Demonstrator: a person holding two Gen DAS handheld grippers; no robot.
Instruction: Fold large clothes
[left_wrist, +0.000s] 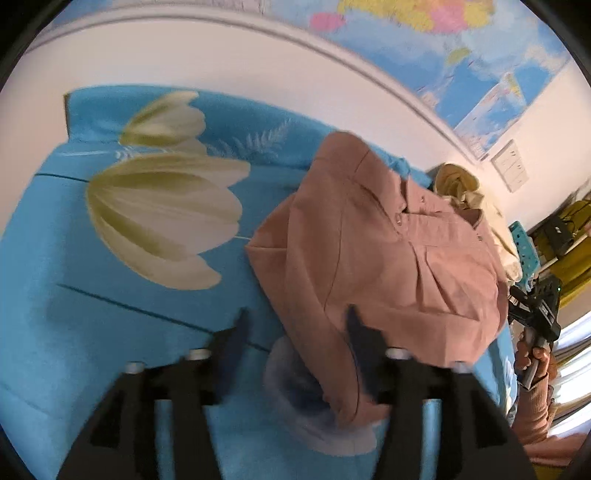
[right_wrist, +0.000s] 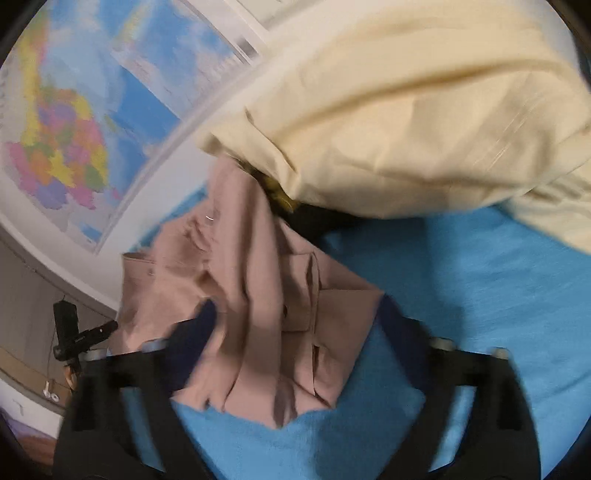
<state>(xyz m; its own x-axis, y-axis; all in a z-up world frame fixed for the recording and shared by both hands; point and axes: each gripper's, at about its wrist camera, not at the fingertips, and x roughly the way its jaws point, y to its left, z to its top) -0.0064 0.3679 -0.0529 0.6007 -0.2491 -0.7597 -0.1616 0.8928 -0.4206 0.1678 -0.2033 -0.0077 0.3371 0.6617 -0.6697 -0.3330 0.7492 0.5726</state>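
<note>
Left gripper (left_wrist: 295, 325) jaws wide, over pink shirt (left_wrist: 388, 258) edge. Right gripper (right_wrist: 295, 314) wide too, shirt between fingers, unclamped. Cream garment (right_wrist: 388, 129) beside it on blue bedsheet (left_wrist: 110, 314).

A bed (left_wrist: 74, 295) covered in a bright blue sheet (right_wrist: 498, 295) printed with large pale tulips (left_wrist: 162, 218) stood against a white wall (left_wrist: 221, 62). Colourful maps (right_wrist: 66, 147) hung on that wall, with a small white paper chart (left_wrist: 511, 170) beside them. At the far end of the room stood yellow furniture (left_wrist: 576, 258), and bright daylight came through a window (left_wrist: 576, 362) near it.
</note>
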